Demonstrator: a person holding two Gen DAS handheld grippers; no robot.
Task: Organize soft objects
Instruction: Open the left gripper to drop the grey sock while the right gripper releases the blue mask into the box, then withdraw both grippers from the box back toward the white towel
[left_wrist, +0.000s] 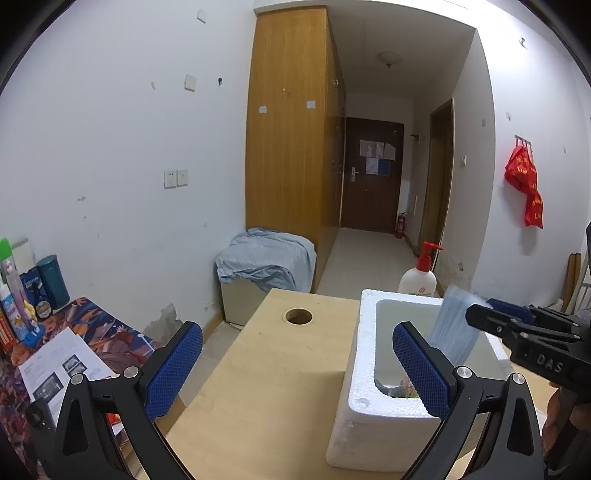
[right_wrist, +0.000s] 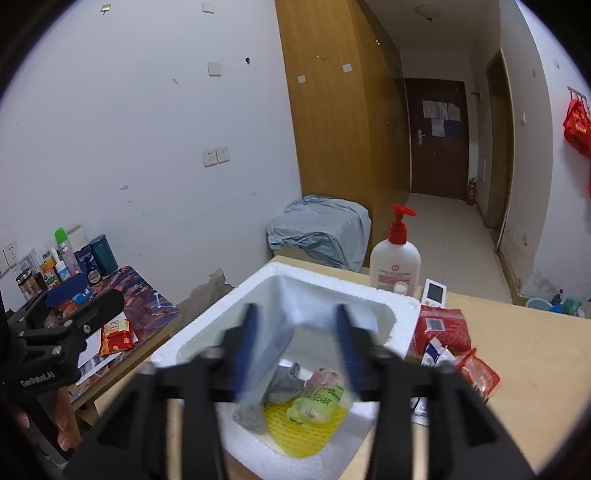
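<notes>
Though spread wide and holding nothing over the pale wooden bench (left_wrist: 277, 387), watch the left tool (left_wrist: 297, 332): near finger just beside the wall of the white foam box (left_wrist: 354, 369), so a careless sweep could nudge or tip so light a container. Moving right, above the box's opening, find the right tool (right_wrist: 299, 314) blurred, fingers some way apart, with the pale blue, flat, soft pack (left_wrist: 456, 328) between them and lying against one finger; cannot tell whether pinched or loose. Judged as the moment of dropping it in. Main risk: floppy pack landing edge-on against the rim and folding over the wall, or sliding out onto the bench. Lesser risk: coming down crooked on the grey cloth (right_wrist: 284, 380), the green-printed soft packets (right_wrist: 317, 402) and the yellow mesh pad (right_wrist: 295, 432) already at the bottom, and standing proud so that later items fit badly. Further right, mind the red plastic packets (right_wrist: 441, 328) touching the box's outer wall and the white pump bottle with red nozzle (right_wrist: 394, 266) behind it: easily knocked over by a hasty withdrawal.
</notes>
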